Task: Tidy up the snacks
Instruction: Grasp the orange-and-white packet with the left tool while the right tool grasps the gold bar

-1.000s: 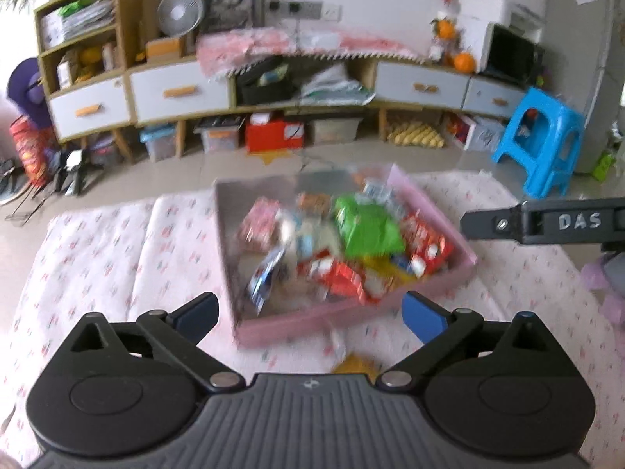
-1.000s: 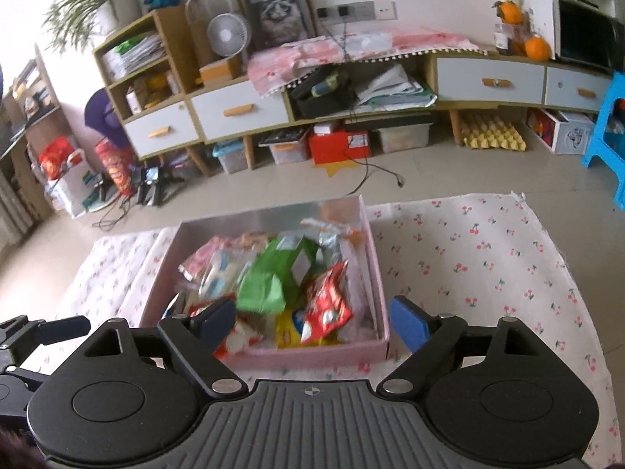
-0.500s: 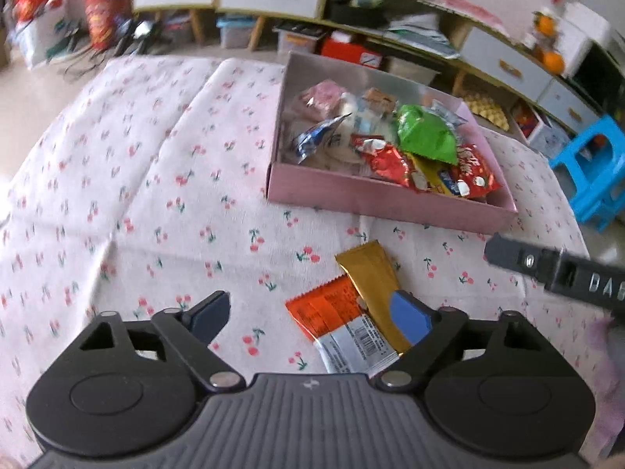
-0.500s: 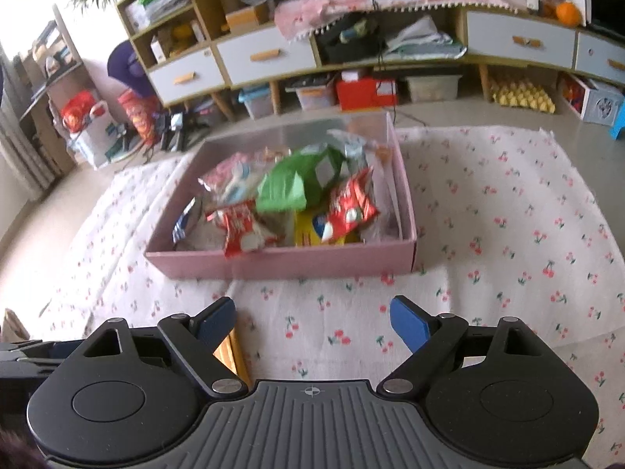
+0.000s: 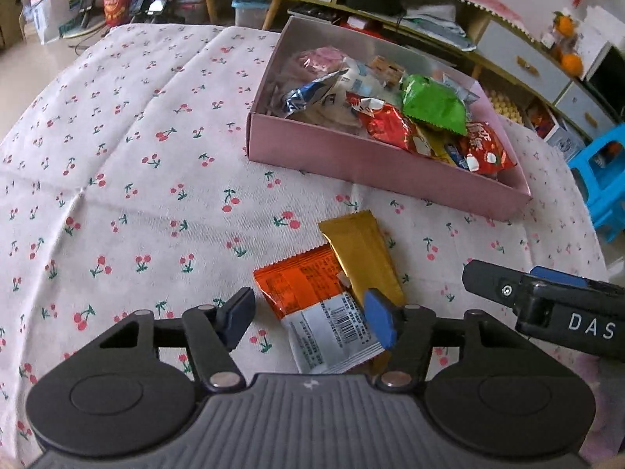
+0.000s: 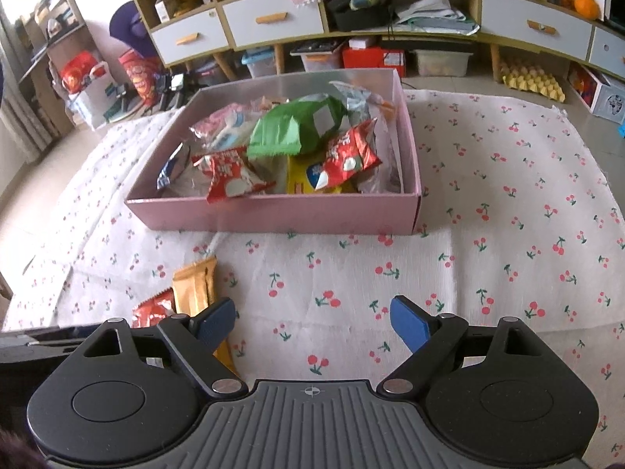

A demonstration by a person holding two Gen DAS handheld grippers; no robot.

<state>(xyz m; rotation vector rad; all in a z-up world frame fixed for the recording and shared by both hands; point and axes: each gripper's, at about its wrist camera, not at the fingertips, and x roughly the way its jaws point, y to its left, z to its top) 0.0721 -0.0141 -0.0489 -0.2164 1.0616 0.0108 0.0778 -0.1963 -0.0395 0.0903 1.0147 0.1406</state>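
Where the left gripper (image 5: 310, 322) half a second ago sat higher with its blue pads well spread, it has now come down over the two loose snacks and its jaws have narrowed, though they are still apart and clamp nothing; the right pad overlaps the orange packet (image 5: 312, 305) and the gold bar (image 5: 361, 258) in view, and I cannot tell whether it touches them. The right gripper (image 6: 312, 322) has also dropped closer to the cherry-print cloth (image 6: 488, 195), jaws wide apart and empty, with bare cloth between them. The orange packet and gold bar lie side by side on the cloth, touching, just short of the pink box (image 5: 375, 164) and to the left of the right gripper, whose arm shows at the right edge of the left view. The pink box stands open farther back on the cloth and holds a loose heap: a green bag (image 6: 293, 129) on top, two red packets (image 6: 230, 176) toward the near wall, a yellow pack (image 6: 304, 176) between them, a blue-and-silver wrapper (image 5: 308, 93) at the left end, and pale pink packs (image 5: 316, 58) at the back.
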